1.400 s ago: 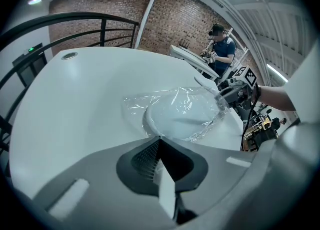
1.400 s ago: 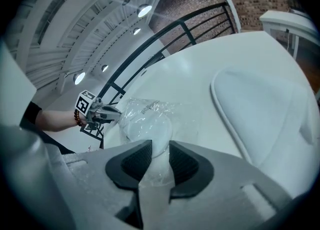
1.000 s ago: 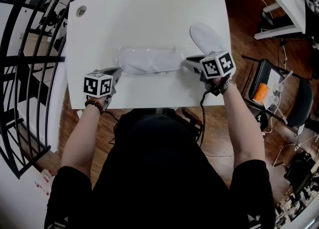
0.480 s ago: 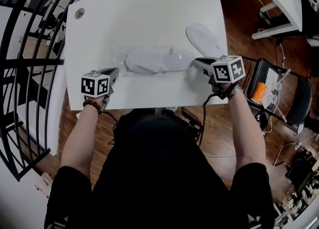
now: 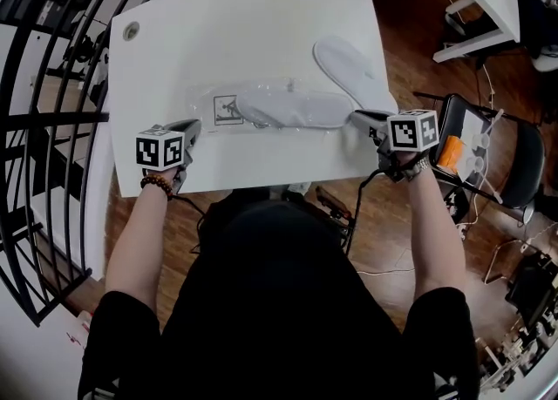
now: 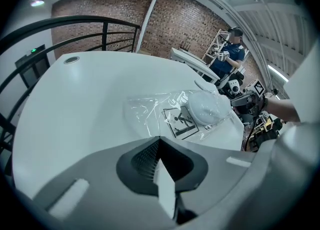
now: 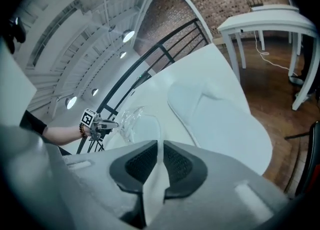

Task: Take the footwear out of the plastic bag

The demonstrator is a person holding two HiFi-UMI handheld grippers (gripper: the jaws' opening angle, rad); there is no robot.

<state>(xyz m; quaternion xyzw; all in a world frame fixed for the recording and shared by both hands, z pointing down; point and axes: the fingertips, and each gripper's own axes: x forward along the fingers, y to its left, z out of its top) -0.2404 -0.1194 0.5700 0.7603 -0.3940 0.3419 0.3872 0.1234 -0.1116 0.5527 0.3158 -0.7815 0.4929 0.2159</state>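
Progress: about half | free slipper [image 5: 344, 63] out, at 1 o'clock of bag [image 5: 222, 111] | slipper [image 5: 292, 109] partly bagged, heading for 3 o'clock | left gripper [image 5: 193, 125] pinching the bag's 8 o'clock edge | right gripper [image 5: 356, 116] just tightened on the slipper's end | left: pull clear

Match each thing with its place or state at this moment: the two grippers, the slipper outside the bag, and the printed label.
Things:
1. left gripper
2. right gripper
3. loose slipper
4. printed label

Places or states:
A. lies bare on the table, outside the plastic bag
B. shut on the end of the bagged slipper
C. shows through the clear film, beside the bagged slipper
D. shut on the plastic bag's edge

Pairs: 1-D, 2-B, 3-A, 4-C
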